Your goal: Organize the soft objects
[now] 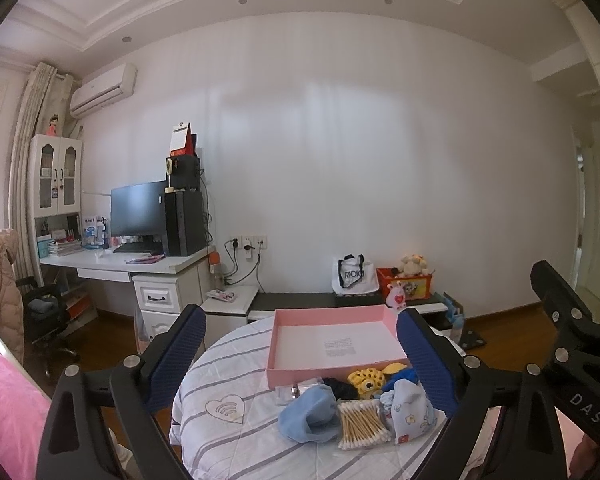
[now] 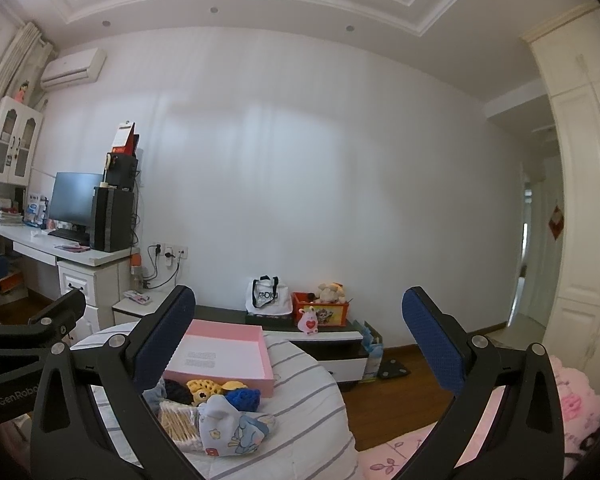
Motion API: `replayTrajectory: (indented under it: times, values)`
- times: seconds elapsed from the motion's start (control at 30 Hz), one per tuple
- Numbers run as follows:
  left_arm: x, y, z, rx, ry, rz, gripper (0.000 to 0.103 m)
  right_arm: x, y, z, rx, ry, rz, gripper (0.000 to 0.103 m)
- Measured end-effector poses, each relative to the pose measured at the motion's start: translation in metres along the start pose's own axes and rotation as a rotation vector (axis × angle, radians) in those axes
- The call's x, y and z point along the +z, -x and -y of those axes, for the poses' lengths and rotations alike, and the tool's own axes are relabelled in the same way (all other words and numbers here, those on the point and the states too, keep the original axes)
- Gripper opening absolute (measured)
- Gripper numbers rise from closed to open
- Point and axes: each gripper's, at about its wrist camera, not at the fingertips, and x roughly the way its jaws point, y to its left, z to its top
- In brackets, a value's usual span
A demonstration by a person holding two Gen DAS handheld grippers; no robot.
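Observation:
A round table under a striped cloth point(image 1: 228, 364) carries an empty pink box point(image 1: 332, 374). In front of the box lies a heap: a light blue cloth point(image 1: 308, 412), a pack of cotton swabs point(image 1: 362, 424), a yellow crochet toy point(image 1: 366, 380), a black knit piece point(image 1: 340, 386) and a printed baby cloth point(image 1: 408, 412). My left gripper point(image 1: 300, 316) hovers before the heap, open, touching nothing. The right gripper point(image 2: 300, 296) is also open and holds nothing; the pink box point(image 2: 256, 386), printed cloth point(image 2: 232, 428) and a blue crochet piece point(image 2: 242, 398) lie by its left finger.
Beyond the table a low black bench point(image 1: 292, 300) bears a white tote bag point(image 1: 350, 276) and a red toy box point(image 1: 404, 280). A white desk point(image 1: 140, 264) with monitor stands left. Pink bedding point(image 2: 500, 440) lies at the lower right, wooden floor point(image 2: 388, 392) between.

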Motion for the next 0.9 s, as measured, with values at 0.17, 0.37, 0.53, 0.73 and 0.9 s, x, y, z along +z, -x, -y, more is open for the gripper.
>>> replayTrajectory:
  times: [0.17,0.37,0.53,0.73,0.9]
  values:
    - [-0.0007,-0.0018,0.0025,0.007,0.003,0.002,0.096,-0.0005,-0.0005,-0.0004,0.002,0.000,-0.002,0.103]
    - [-0.0013,-0.0044,0.0029,0.023,0.009,0.006,0.102,0.0006,-0.0003,-0.0017,0.002,-0.001,-0.005,0.103]
    - [-0.0011,-0.0068,0.0030,0.027,0.011,0.008,0.103,-0.0003,-0.0012,-0.0034,0.004,-0.004,-0.009,0.103]
    - [-0.0024,-0.0072,0.0016,0.025,0.012,0.004,0.103,-0.0010,-0.0016,-0.0031,0.006,-0.005,-0.014,0.103]
    - [-0.0032,-0.0088,0.0012,0.022,0.012,-0.006,0.103,-0.0018,-0.0022,-0.0012,0.006,-0.004,-0.018,0.103]
